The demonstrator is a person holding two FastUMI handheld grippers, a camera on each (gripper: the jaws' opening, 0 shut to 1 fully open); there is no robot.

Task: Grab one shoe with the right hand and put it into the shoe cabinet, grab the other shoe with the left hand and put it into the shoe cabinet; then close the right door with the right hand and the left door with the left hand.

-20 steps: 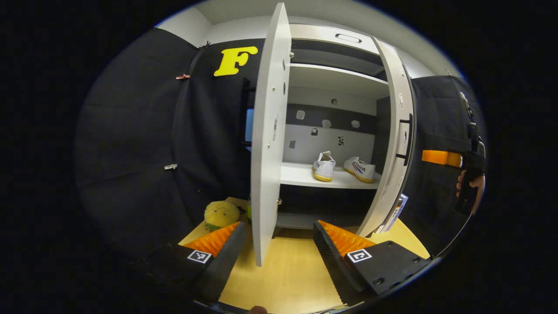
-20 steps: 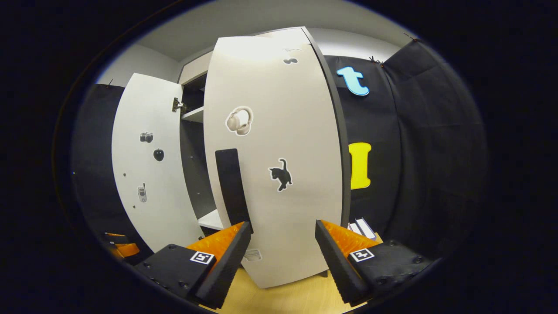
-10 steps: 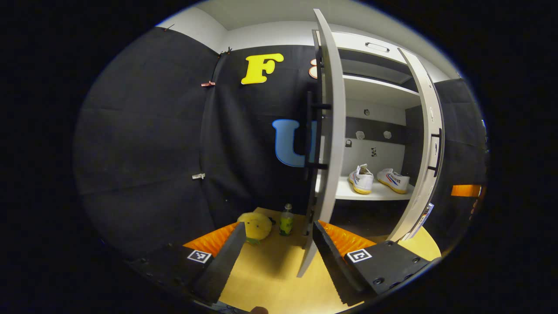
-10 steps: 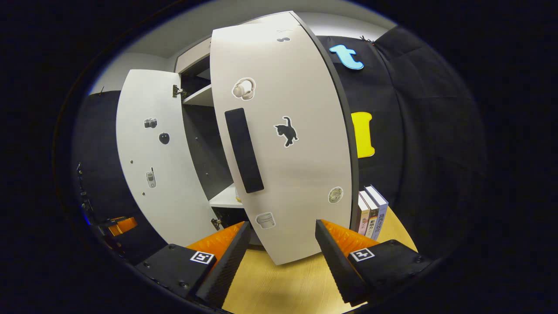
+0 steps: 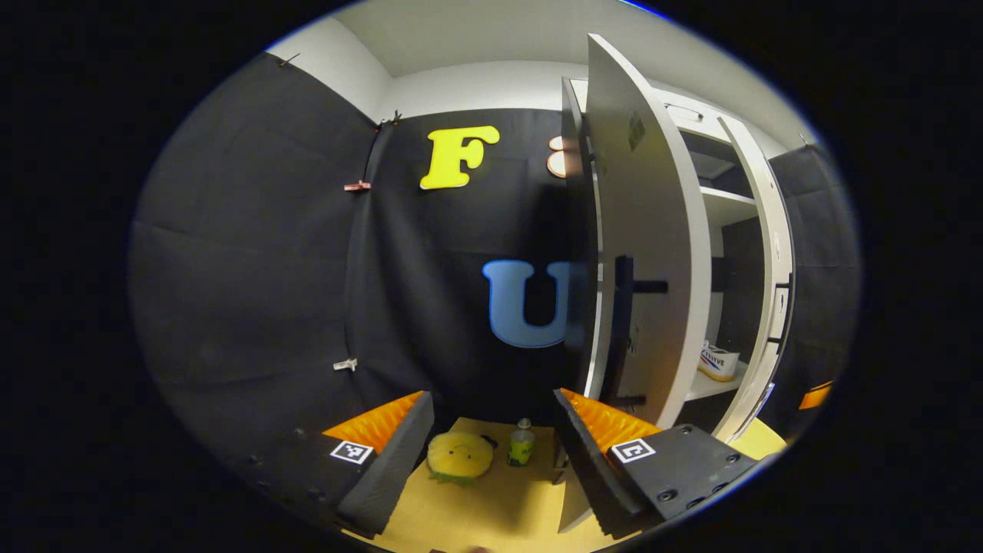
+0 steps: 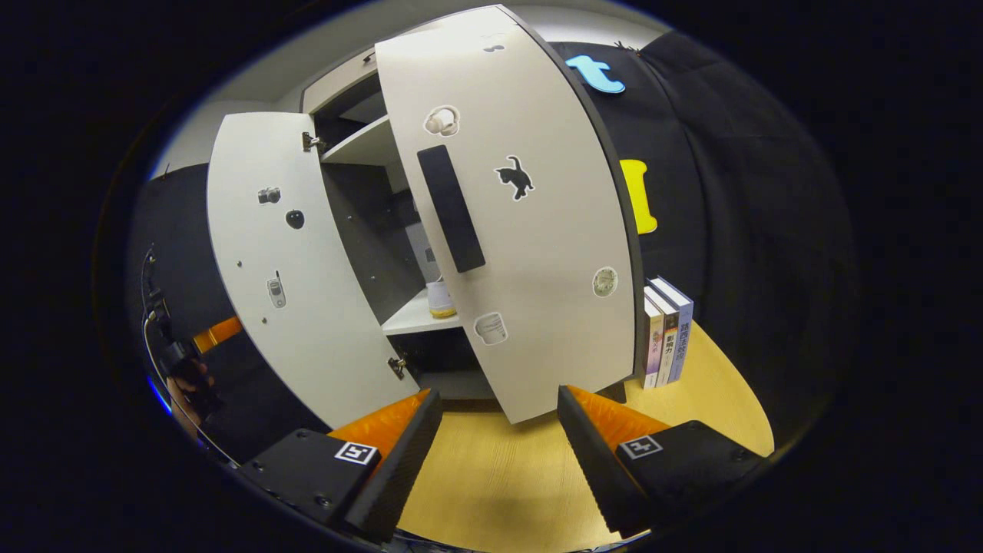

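Both doors stand part open. The left gripper [image 5: 491, 445] is spread wide and empty, left door [image 5: 649, 230] just ahead. The right gripper [image 6: 499, 445] is spread wide too, right door [image 6: 530, 230] ahead.

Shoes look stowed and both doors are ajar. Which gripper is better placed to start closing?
Right, probably. The right gripper is open, squarely facing the right door outer face. The left gripper sits off the left door edge.

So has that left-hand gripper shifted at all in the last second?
Yes. The left gripper has swung leftward: the left door, seen from inside before, now shows its handle side, and the shoe on the shelf sits far right.
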